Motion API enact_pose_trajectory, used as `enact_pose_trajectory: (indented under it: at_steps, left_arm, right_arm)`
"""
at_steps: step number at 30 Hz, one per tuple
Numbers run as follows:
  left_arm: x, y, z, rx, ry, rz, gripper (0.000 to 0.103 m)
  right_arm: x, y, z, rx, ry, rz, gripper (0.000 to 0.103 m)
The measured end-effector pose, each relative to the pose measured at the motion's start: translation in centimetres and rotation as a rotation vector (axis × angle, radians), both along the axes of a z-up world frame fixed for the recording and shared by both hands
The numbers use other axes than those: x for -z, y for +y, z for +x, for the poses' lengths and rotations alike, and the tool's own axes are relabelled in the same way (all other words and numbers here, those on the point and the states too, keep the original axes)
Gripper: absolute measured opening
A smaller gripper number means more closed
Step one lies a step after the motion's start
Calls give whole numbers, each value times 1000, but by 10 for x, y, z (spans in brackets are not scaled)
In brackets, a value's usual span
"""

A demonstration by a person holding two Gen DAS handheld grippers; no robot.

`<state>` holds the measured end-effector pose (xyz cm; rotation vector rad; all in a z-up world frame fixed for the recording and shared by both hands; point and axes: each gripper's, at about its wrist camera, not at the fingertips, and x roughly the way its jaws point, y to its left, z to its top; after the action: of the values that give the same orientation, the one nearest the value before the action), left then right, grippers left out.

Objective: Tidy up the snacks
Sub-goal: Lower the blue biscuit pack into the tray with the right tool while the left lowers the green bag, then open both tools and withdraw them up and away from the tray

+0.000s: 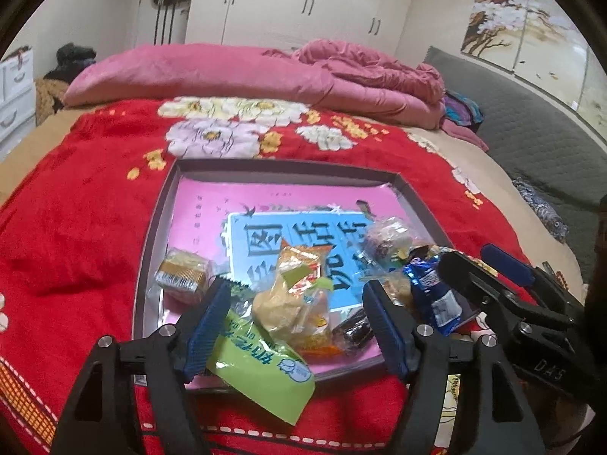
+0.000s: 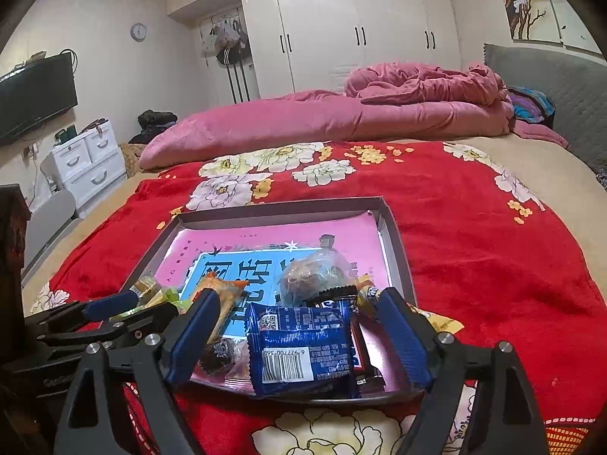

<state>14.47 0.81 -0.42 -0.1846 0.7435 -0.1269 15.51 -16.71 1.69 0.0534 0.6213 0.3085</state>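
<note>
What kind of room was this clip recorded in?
A home bedroom, most likely. The snack tray sits on a bed covered by a red floral blanket, with a rumpled pink duvet behind it. White built-in wardrobes line the far wall, and a wall-mounted TV hangs above a small white drawer unit.

"DAS" on right claw (image 1: 489, 261) body

Snack packets piled in a shallow tray (image 1: 151, 227) on a bed with a red flowered blanket (image 1: 83, 204).

The left hand-held gripper (image 1: 299, 322) stands with jaws apart around a yellow snack packet (image 1: 292, 303); a green packet (image 1: 261, 375) overhangs the tray's near rim. The right hand-held gripper (image 1: 489, 265) is beside a blue packet (image 1: 432, 292).
</note>
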Motion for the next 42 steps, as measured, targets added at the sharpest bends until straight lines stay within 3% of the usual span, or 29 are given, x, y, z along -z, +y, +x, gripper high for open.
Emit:
enact_pose_trajectory:
  at_steps: [6,12,25,31,42]
  left_arm:
    - [-10,-5,-10,-3,-40,38,75]
    - [-20,2,-30,-25,-50,-13,81]
    - [-7,8,-89,-51,135,-70,81]
    - [-7,8,-111,-66,156,-60,81]
    - [-12,-9,-134,-35,151,12,81]
  right_arm:
    - [-16,-5,-15,7,-78,31,93]
    - [-32,-8,-36,-12,-137,59,101]
    - [-17,-14,-83,34,49,27,102]
    - [-7,-26,-107,61,133,46,102]
    - [-20,-18,-137,23,69,-9,102]
